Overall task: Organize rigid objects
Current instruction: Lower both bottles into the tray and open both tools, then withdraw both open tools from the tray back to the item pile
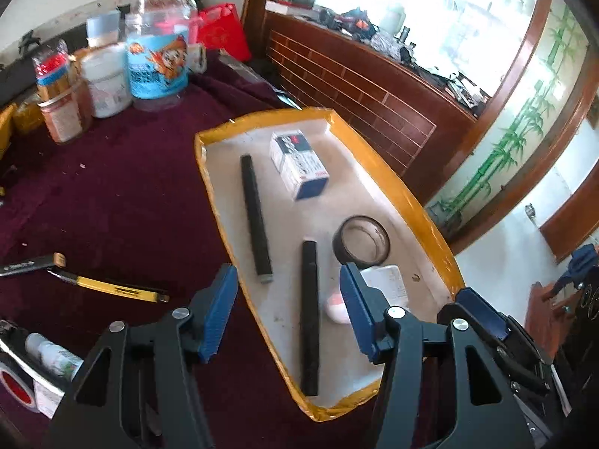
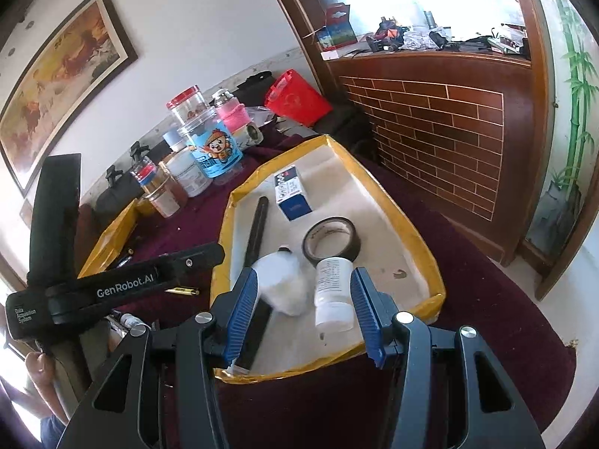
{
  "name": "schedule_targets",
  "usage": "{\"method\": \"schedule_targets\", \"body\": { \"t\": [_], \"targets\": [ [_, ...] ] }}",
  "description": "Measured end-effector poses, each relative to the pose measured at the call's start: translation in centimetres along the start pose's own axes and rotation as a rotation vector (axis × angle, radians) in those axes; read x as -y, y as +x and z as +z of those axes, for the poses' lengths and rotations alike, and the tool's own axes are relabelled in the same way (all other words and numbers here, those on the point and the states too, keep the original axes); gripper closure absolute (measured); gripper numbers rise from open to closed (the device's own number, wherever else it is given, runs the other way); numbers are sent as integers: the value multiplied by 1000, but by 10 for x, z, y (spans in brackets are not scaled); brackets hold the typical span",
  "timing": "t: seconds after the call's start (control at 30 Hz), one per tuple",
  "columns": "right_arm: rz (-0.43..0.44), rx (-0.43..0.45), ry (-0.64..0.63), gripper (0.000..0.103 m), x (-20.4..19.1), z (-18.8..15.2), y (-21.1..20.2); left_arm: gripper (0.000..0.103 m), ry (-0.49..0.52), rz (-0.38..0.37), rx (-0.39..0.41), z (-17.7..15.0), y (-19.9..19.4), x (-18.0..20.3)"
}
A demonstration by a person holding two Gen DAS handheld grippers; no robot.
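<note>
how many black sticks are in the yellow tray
2, both lying flat in the yellow tray: the far black stick toward its left wall, the near black stick nearer its middle.

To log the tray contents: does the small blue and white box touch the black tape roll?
Apart. In the left wrist view, bare tray floor shows between the box and the tape roll; the right wrist view shows this gap too.

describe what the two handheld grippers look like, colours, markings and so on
Both are matte black plastic frames with triangular cut-outs and round silver pivot bolts. Each finger ends in a ribbed blue pad. In the right wrist view, the left gripper shows white "GenRobot.AI" lettering on its body and a small "Data Acquisition System" label. No cables or sleeves are visible.
</note>
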State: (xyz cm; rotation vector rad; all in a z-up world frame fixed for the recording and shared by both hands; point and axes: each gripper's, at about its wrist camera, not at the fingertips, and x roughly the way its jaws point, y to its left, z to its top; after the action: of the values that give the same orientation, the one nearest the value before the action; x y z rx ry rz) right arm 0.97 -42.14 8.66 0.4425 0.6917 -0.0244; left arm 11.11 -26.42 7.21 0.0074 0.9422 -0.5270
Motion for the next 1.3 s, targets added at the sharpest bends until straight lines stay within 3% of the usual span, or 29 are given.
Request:
{"method": "schedule_targets", "body": {
  "t": [0.2, 0.33, 0.5, 0.53, 0.7, 0.8, 0.87, 0.97, 1.1, 1.3],
  "targets": [
    [179, -104, 28, 56, -5, -7, 12, 48, -28, -14, -14, -4, -10, -18],
    [194, -166, -23, 59, -19, -19, 25, 48, -52, -15, 6, -13, -35, -41],
    [175, -216, -52, 83, -25, -13, 50, 48, -51, 20, 38, -33, -73, -76],
    [157, -226, -43, 102, -22, -8, 59, 48, -59, 23, 51, -39, -82, -84],
    [102, -202, 19, 103, -5, 31, 97, 48, -98, 29, 101, -62, -112, -120],
    [70, -144, -27, 102, -15, 36, 80, 48, -112, 38, 94, -73, -120, -145],
    [121, -122, -53, 102, -30, 27, 64, 47, -133, 55, 98, -81, -125, -167],
    [217, -150, -102, 102, -58, 11, 59, 47, -197, 92, 106, -90, -128, -204],
    [341, -285, -153, 102, -103, -18, 78, 47, -285, 97, 115, -97, -129, -235],
    [377, -389, -211, 102, -155, -52, 110, 47, -379, 68, 50, -107, -117, -261]
  ]
}}
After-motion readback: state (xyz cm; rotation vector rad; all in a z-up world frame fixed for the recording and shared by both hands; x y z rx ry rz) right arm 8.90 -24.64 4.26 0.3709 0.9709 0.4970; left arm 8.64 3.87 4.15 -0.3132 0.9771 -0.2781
